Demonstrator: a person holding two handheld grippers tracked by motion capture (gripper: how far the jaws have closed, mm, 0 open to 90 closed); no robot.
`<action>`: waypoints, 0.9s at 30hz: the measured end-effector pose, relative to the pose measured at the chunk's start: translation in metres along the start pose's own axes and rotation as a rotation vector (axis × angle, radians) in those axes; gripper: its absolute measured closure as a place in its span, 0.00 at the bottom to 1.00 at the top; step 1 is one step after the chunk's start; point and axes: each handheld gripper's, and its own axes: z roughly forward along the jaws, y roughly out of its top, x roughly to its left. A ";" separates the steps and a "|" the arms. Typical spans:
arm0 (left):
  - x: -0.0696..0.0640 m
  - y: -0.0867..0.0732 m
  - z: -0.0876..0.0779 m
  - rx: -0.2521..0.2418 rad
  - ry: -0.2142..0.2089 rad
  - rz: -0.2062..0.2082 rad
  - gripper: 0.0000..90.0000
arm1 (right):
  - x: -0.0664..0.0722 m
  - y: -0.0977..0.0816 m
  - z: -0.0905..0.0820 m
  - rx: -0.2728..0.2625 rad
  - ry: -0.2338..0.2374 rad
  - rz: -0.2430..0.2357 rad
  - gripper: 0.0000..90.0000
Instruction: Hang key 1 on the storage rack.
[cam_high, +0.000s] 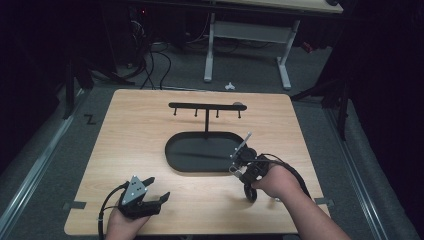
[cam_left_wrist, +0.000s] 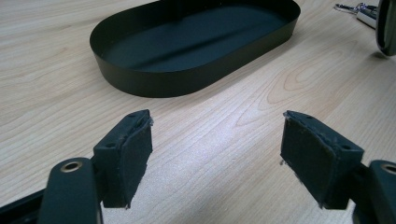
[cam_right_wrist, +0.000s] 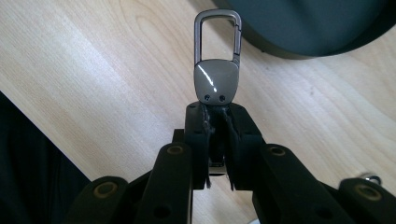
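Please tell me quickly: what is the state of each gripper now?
Left gripper: open, holding nothing, above the table.
Right gripper: closed on a metal key clip, near the black tray.

Hook stand (cam_high: 206, 107) blocks passage above tray (cam_high: 172, 150).

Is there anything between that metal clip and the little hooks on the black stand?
Nothing visible blocks it. The right gripper holds the key clip near the oval tray's right end, and the space up to the hook bar looks open.
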 end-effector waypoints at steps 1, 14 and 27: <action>0.000 0.000 0.000 0.000 0.001 -0.001 0.28 | -0.001 0.000 -0.002 -0.003 -0.005 -0.003 0.90; 0.002 0.000 -0.001 -0.002 0.002 0.000 0.28 | -0.008 0.015 -0.026 -0.047 -0.038 0.009 0.90; 0.008 -0.010 -0.018 -0.006 0.036 -0.028 0.28 | -0.020 0.040 -0.044 -0.105 -0.043 0.025 0.90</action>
